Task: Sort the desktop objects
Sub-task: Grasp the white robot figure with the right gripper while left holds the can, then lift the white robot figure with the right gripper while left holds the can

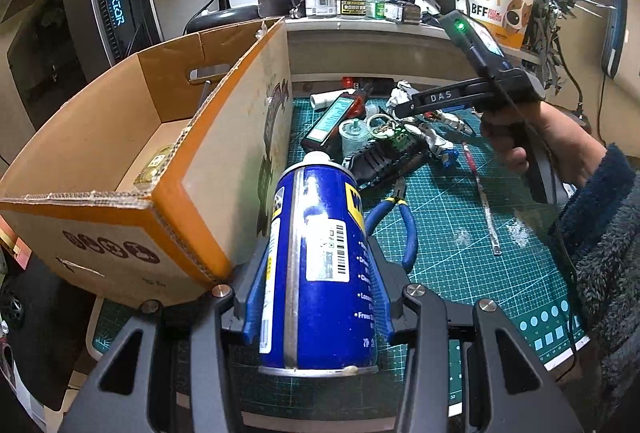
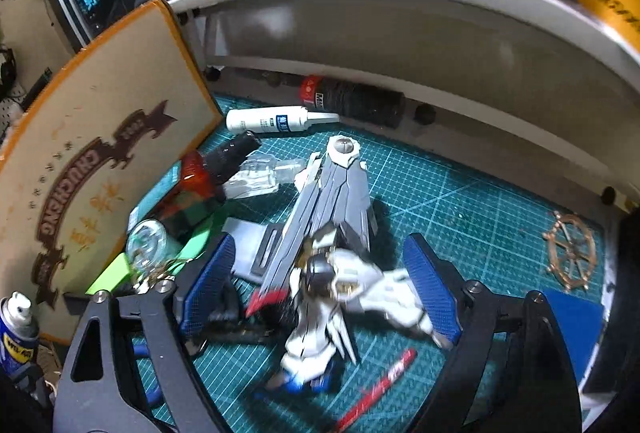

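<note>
Left gripper (image 1: 316, 297) is clamping the blue spray can (image 1: 318, 265), both blue pads (image 1: 256, 297) pressing its sides, can lying along the fingers with its white nozzle pointing away, held above the green cutting mat (image 1: 460, 265) just beside the open cardboard box (image 1: 120, 137). Right gripper (image 2: 320, 285) is hovering with jaws spread wide, gripping nothing, over the white robot model (image 2: 344, 293) lying on the mat. Near it are sitting a white tube (image 2: 276, 119), a red pen (image 2: 376, 389) and blue-handled pliers (image 1: 394, 217). A hand (image 1: 532, 141) in a fuzzy blue sleeve (image 1: 600, 241) is holding the right tool.
</note>
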Demonstrator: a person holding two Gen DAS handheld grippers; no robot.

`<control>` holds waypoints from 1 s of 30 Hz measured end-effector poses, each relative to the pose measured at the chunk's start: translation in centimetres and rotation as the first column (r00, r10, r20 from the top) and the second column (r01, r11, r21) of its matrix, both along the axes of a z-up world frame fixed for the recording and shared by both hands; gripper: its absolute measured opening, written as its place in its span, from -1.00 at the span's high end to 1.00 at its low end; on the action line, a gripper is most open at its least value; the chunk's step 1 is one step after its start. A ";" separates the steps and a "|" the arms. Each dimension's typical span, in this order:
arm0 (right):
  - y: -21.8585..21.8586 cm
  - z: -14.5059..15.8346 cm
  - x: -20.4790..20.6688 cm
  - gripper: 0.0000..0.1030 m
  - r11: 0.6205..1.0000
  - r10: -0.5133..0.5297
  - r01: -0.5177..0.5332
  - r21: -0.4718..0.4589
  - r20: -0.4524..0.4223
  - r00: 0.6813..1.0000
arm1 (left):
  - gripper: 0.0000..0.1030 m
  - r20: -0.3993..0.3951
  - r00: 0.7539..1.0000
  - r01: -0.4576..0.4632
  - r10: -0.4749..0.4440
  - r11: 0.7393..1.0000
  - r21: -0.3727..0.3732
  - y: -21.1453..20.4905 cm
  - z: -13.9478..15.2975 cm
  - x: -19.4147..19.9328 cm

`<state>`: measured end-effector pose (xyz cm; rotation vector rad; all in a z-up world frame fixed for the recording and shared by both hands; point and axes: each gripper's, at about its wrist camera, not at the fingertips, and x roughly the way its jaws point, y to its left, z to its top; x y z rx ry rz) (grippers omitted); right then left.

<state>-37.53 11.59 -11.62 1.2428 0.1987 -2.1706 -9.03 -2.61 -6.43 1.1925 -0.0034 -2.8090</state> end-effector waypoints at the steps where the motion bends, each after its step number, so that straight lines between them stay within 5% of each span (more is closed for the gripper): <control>1: -0.1 -0.3 -0.2 -0.24 1.000 0.000 0.000 0.007 0.009 1.000 | 0.15 0.002 1.000 0.000 0.000 1.000 -0.001 0.0 0.0 0.0; 3: -0.1 -0.7 -0.3 0.10 1.000 0.000 0.000 0.008 0.021 1.000 | 0.15 0.005 1.000 0.000 0.000 1.000 -0.005 0.0 -0.1 0.0; 9: 1.0 -0.3 0.4 0.39 0.999 0.002 -0.001 -0.045 0.028 1.000 | 0.15 0.000 1.000 0.007 -0.007 1.000 -0.004 0.2 0.1 0.3; 20: 4.2 5.5 5.3 0.40 0.968 0.015 -0.026 -0.248 -0.046 0.999 | 0.15 -0.034 0.999 0.031 -0.031 0.999 0.022 0.5 0.9 1.4; 30: 8.1 12.5 16.1 0.40 0.967 -0.039 -0.023 -0.255 -0.235 0.971 | 0.15 -0.078 0.994 0.077 -0.073 0.996 0.051 1.5 1.8 2.1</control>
